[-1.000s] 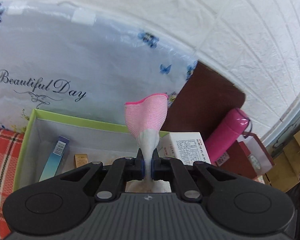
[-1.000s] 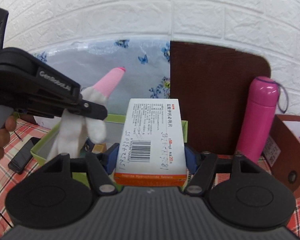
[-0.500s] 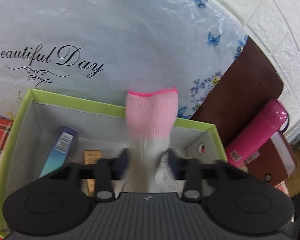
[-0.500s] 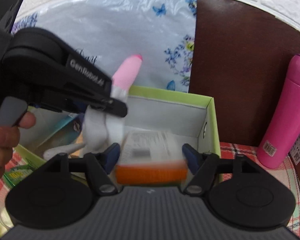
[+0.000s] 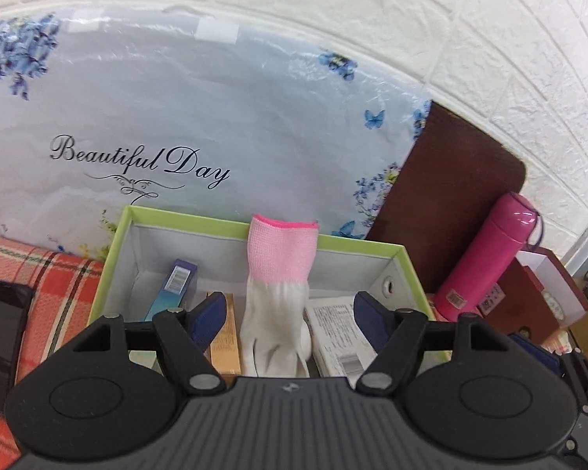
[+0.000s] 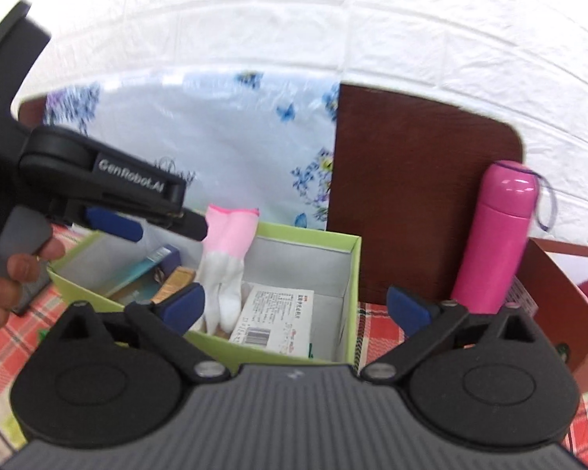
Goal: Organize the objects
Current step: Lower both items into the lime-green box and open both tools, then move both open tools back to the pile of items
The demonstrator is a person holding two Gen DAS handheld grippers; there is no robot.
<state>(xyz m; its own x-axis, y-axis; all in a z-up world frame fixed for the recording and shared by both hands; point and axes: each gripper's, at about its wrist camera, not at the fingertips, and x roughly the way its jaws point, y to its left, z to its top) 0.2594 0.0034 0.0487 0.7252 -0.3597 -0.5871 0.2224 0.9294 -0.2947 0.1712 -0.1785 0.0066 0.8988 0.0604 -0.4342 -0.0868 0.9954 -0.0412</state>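
Left tongs (image 5: 288, 309) opening, pads apart from white knit glove with pink cuff (image 5: 280, 297) standing between them inside green-rimmed cardboard box (image 5: 223, 225). Right tongs (image 6: 305, 307) opening wide, nothing gripped; white printed medicine carton (image 6: 278, 319) lying flat on box floor just ahead, beside glove.

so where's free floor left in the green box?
Green box: bare floor in the back right corner, between the medicine carton and the far and right walls. Crowded left and middle: glove upright, blue carton, gold carton packed together.
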